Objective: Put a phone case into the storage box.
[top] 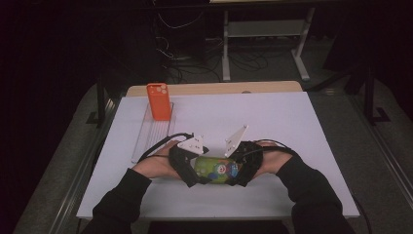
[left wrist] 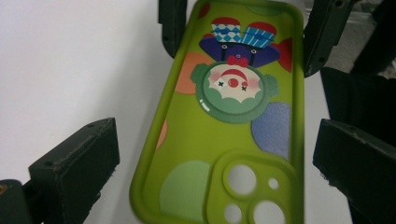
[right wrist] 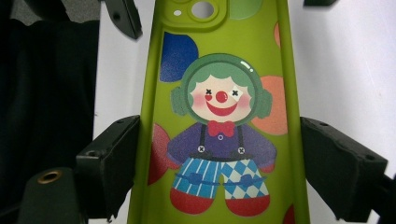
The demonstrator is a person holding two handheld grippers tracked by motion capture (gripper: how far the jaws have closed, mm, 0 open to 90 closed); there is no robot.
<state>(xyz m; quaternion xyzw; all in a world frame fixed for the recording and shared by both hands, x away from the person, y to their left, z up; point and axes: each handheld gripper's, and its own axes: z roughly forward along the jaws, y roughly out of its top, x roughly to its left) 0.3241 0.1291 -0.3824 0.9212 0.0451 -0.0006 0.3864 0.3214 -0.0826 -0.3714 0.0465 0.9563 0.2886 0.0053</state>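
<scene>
Item: green phone case (top: pixel 216 170), printed with a clown, camera cut-outs at one end. It lies on the white tabletop (top: pixel 272 122), near my edge, with one of my grippers at each end of it.

Left gripper (top: pixel 191 168): its fingers (left wrist: pixel 77 161) stand wide at the camera-hole end, either side of the case. The right-hand pad looks just beside the rim; whether it touches I cannot tell.

Right gripper (top: pixel 239 168): its fingers (right wrist: pixel 109 161) straddle the clown's-feet end, spread wide. The left pad sits at the rim and the right one stands slightly off.

Handling, by my judgement: light, thin-walled, probably soft rubbery plastic. It bends and twists readily and will buckle if I squeeze across its width. The matt surface should give fair grip.

Best hold: on the long side rims, close to a corner, where the wall is stiffest.

Also present: orange phone case (top: pixel 159 101), upright on a clear tray (top: pixel 146 136), well apart.
</scene>
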